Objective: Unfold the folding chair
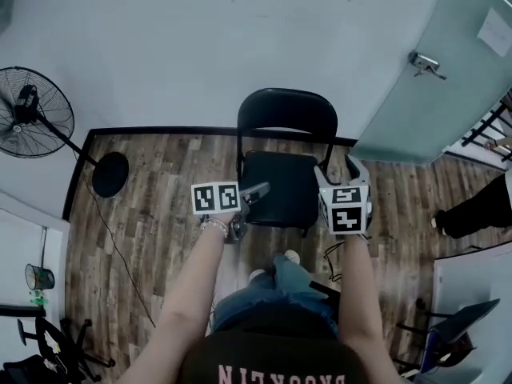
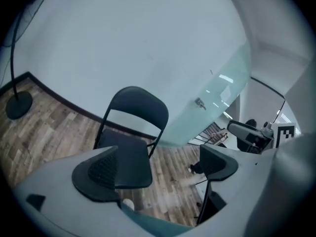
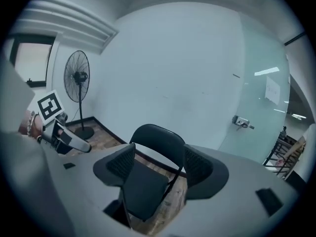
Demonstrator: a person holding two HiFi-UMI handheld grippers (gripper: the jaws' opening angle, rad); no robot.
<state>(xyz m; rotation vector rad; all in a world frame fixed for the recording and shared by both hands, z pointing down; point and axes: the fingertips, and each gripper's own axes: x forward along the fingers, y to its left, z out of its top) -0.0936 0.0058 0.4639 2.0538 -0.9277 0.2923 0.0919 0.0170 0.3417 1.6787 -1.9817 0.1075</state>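
Wood-plank floor (image 1: pixel 160 238) edged by a dark baseboard (image 1: pixel 160 131), black folding chair (image 1: pixel 280 186) standing open on it near the baseboard, pedestal fan (image 1: pixel 32 112) on its round base (image 1: pixel 110 174) at the left, thin cable (image 1: pixel 120 254) trailing over the planks, the person's shoes (image 1: pixel 292 257) just beside the chair

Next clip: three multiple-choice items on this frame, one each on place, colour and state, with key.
1. In the head view, where is the fan relative to the chair?
A. right of it
B. on top of it
C. left of it
2. What colour is the chair?
A. black
B. red
C. white
3. How is the chair?
A. folded flat
B. unfolded, standing on its legs
C. lifted by a gripper
Key: 1 C, the fan stands at the left edge; 2 A, the whole chair is black; 3 B, it stands opened out, and the left gripper and right gripper are open and empty.
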